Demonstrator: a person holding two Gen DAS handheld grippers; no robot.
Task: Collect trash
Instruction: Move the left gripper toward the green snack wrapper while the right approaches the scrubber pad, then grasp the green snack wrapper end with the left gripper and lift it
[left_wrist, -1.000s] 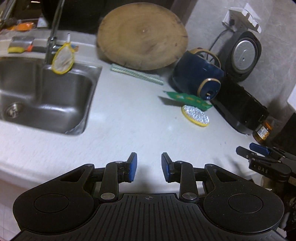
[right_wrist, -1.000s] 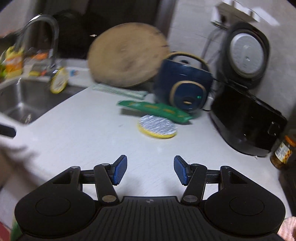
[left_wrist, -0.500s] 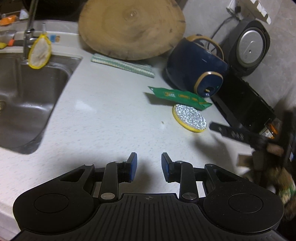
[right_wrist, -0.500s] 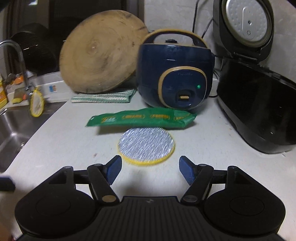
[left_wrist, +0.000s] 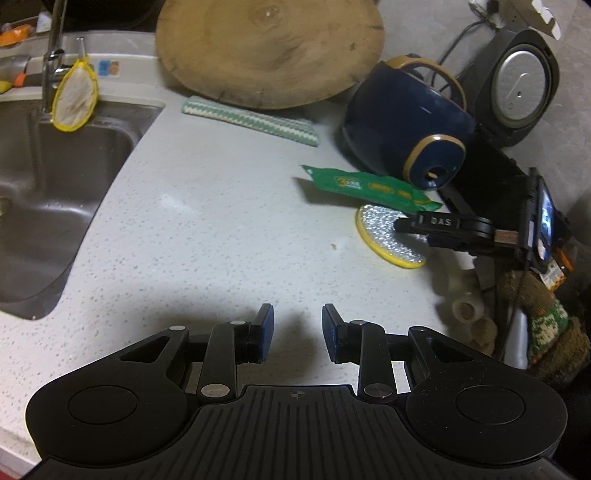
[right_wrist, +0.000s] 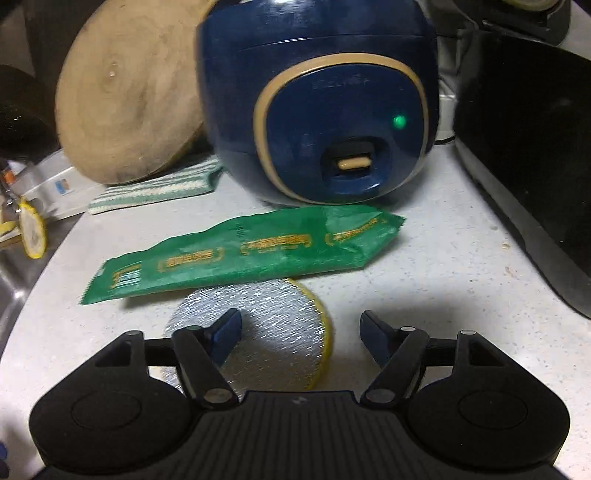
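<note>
On a speckled grey kitchen counter (left_wrist: 207, 236), the right gripper (right_wrist: 299, 332) hangs low over a round foil-topped lid (right_wrist: 273, 332) with a yellow rim, its jaws standing fairly wide and holding nothing. Those jaws have just been closing a little, yet neither blue pad presses on anything: the left pad sits above the foil face and the right pad stands clear of the rim on bare counter.

Just beyond the lid lies the green snack wrapper (right_wrist: 243, 254), its near edge overlapping the lid's far side. The wrapper's long axis runs crosswise to the gripper's line of reach, from lower left to upper right in the right wrist view, and its right end nearly touches the dark blue rice cooker (right_wrist: 317, 103) behind it.

The left gripper (left_wrist: 297, 334) waits over open counter, jaws moderately apart and empty, well away from both pieces of litter. From its camera the wrapper (left_wrist: 369, 186) and lid (left_wrist: 384, 236) lie ahead to the right, with the right gripper's black finger (left_wrist: 439, 223) already above the lid.

The right hand is plainly the nearer of the 2. The next grab likely falls to it, either down onto the lid directly below or slightly forward across the wrapper's narrow width.
</note>
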